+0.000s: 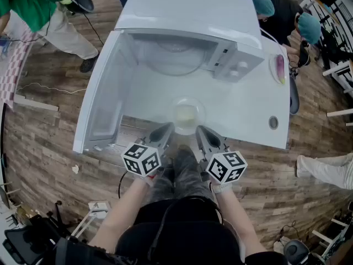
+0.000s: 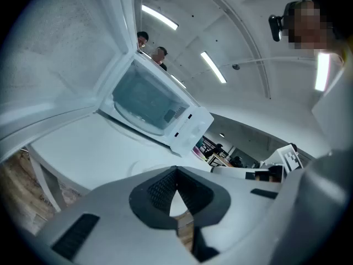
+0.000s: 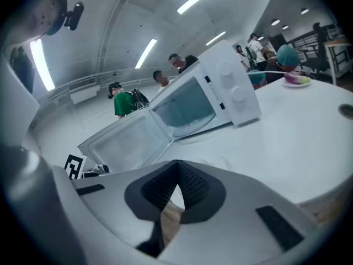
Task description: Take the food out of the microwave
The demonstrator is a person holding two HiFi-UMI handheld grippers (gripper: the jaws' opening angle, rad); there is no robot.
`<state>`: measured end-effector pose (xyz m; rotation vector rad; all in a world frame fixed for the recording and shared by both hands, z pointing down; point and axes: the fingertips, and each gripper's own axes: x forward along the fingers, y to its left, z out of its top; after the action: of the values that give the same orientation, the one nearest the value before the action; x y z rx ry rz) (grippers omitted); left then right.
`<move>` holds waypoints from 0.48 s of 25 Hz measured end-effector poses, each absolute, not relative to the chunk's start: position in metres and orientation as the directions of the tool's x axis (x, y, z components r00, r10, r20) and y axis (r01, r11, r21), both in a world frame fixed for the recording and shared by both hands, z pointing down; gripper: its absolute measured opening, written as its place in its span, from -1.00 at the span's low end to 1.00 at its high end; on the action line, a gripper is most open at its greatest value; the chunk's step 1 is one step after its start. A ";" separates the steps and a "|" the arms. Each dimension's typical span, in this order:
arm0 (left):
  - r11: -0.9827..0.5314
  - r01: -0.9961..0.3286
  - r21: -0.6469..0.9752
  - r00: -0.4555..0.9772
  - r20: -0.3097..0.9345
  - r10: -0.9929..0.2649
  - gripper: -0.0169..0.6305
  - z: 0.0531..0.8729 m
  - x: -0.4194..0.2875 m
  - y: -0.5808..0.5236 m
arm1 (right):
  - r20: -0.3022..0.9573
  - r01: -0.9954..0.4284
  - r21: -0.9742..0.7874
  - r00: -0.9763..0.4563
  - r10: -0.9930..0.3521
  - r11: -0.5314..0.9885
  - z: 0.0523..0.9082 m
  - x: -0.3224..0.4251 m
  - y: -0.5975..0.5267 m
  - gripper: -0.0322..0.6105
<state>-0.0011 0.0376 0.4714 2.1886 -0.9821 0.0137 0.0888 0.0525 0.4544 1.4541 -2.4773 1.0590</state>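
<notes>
bench (image 1: 242, 115): 1, white, round-edged. Near edge hidden behind the wearer's forearms and dark lap.
microwave (image 1: 187, 10): 1, white, at the back of the bench. Cavity shows only a glass turntable (image 1: 174, 59). 2 knobs on the right panel, print too small to read.
door (image 1: 102, 101): swung fully open to the left. Its lower corner hangs past the bench edge over the wood floor.
bystanders: at least 4, all cut off by the frame. One in green (image 1: 33, 10) upper left, two in teal caps (image 1: 276, 10) upper right, one pair of legs (image 1: 325, 167) at the right edge.
left tool (image 1: 165, 129): pads pressed together, nothing visible between them. Tip just beside the bowl's left rim. Contact can't be made out.
right tool (image 1: 201, 131): pads pressed together, nothing visible between them. Tip just beside the bowl's right rim, same doubt on contact.
marker cubes: 2, one per tool, nearest the wearer.
bowl (image 1: 199, 108): 1, clear glass, out of the microwave, on the bench in front of the open cavity, between the two tool tips. Only a faint arc in either gripper view.
food (image 1: 185, 116): pale yellow lump inside the bowl, type unclear.
dish (image 1: 279, 69): 1, far right of the bench, holds something purple. Too small to identify.
hole (image 1: 273, 122): 1 round grommet, right side of the bench.
</notes>
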 end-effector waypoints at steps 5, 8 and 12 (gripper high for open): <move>-0.476 -0.624 0.619 0.730 0.246 -0.638 -0.92 0.452 0.001 0.043 | 0.337 -0.782 -0.441 -0.600 -0.726 0.441 0.430 0.077 0.061 -0.85; -0.493 -0.611 0.619 0.736 0.216 -0.642 -0.92 0.439 -0.001 0.047 | 0.309 -0.774 -0.412 -0.616 -0.725 0.482 0.415 0.069 0.064 -0.85; -0.526 -0.594 0.609 0.756 0.198 -0.624 -0.92 0.427 0.001 0.056 | 0.281 -0.754 -0.396 -0.643 -0.712 0.524 0.401 0.057 0.070 -0.85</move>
<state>0.0015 0.0555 0.4270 2.2734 -0.9074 -0.0574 0.0573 0.0699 0.4011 1.2865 -2.6684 0.7569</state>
